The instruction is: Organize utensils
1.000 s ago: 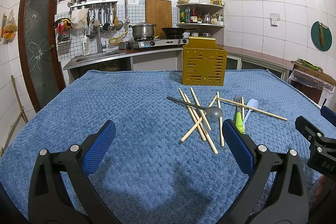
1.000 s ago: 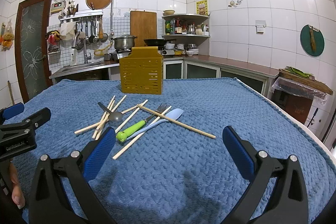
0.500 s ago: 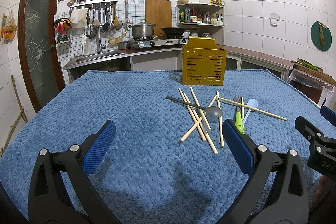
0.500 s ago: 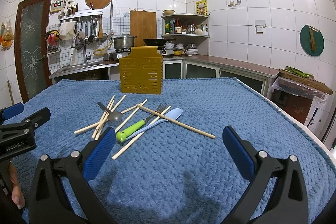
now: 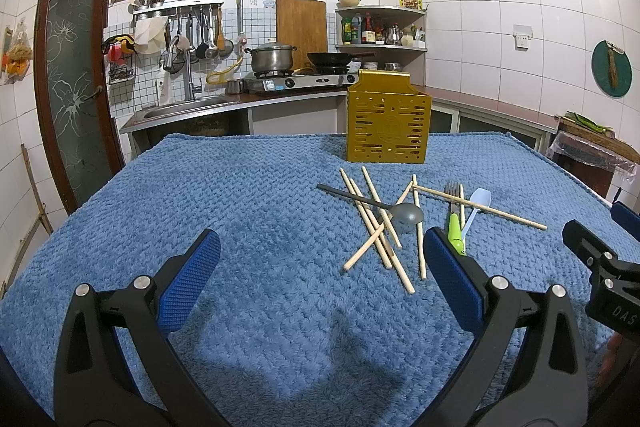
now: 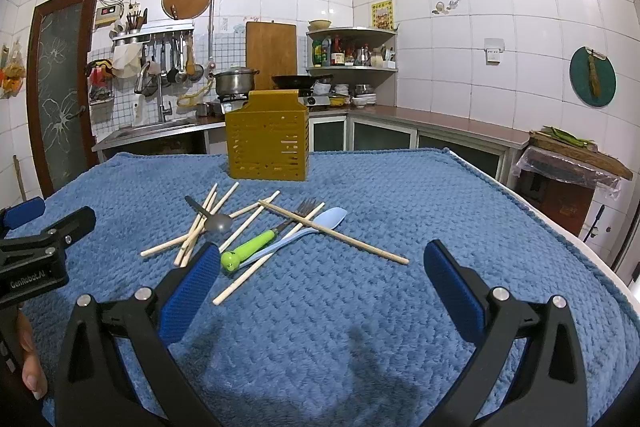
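At frame bottom, the left hand-held gripper (image 5: 316, 267) and right hand-held gripper (image 6: 320, 267) are held wide and empty. At mid-frame, utensils (image 6: 256, 227) lie scattered on the table (image 6: 400, 307); the holder (image 6: 267, 143) stands beyond. Nothing is sorted yet; a first pick is judged next.

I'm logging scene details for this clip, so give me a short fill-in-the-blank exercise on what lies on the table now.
1. The utensils lie on a ____ blanket.
2. The fork has a ____ handle.
3. The yellow holder stands ____ the pile of chopsticks, farther from both cameras.
4. The left gripper and the right gripper both hold ____.

Missing words: blue; green; behind; nothing
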Available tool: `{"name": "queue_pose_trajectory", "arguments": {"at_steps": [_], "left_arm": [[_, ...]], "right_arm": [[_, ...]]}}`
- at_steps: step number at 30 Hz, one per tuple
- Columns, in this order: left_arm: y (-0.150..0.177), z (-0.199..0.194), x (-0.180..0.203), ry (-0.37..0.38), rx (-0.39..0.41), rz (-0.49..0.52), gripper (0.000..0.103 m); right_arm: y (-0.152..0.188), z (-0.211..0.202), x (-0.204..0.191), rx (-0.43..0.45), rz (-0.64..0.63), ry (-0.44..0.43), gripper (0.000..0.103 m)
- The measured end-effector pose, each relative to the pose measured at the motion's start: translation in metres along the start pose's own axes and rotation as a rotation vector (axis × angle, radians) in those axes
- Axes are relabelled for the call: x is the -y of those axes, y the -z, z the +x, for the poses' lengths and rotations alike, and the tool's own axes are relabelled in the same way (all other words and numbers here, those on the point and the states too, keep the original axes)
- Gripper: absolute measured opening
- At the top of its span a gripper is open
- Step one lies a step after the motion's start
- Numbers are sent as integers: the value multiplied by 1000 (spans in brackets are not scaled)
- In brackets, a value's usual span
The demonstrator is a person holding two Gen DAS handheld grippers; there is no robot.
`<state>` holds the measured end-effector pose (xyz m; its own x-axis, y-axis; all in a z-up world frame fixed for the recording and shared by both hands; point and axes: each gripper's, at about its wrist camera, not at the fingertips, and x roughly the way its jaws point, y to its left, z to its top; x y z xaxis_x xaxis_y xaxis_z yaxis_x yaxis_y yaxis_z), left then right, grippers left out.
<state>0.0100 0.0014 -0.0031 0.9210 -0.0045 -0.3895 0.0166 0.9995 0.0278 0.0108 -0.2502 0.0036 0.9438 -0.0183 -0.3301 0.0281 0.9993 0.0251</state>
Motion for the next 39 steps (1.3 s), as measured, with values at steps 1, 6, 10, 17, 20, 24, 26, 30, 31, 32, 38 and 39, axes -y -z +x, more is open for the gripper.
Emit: {"name": "queue_pose_trajectory", "arguments": {"at_steps": [1, 6, 10, 17, 20, 24, 26, 30, 31, 32, 38, 39], "left_arm": [[0, 0, 0, -1, 0, 0, 98], [0, 0, 0, -1, -3, 0, 98], [-1, 3, 2, -2, -12, -1, 98], [-3, 11, 4, 2, -52, -10, 98], [-2, 16, -2, 10, -83, -24, 98], [-8, 27, -9, 16, -148, -58, 98], [-14, 31, -14, 16, -174, -81, 98], [-24, 37, -23, 11, -211, -100, 98], [-27, 40, -24, 12, -221, -99, 98], [-29, 41, -25, 14, -228, -98, 98], [-56, 48, -27, 11, -240, -51, 98], [-62, 50, -27, 14, -240, -40, 98]], "right_arm": [[0, 0, 1, 1, 1, 0, 99], [0, 0, 3, 4, 4, 1, 99], [1, -4, 4, 6, 5, 0, 99], [1, -8, 5, 26, 4, -17, 99], [1, -9, 6, 28, 6, -30, 99], [-5, -7, 0, -6, -32, -55, 99], [-13, -9, 0, 6, -42, -64, 99], [-28, -2, 1, -26, -45, -56, 99], [-30, 1, 2, -45, -43, -61, 99], [-35, 5, 4, -69, -37, -69, 99], [-56, 21, 6, -110, -107, -23, 99], [-61, 24, 8, -116, -99, -33, 99]]}}
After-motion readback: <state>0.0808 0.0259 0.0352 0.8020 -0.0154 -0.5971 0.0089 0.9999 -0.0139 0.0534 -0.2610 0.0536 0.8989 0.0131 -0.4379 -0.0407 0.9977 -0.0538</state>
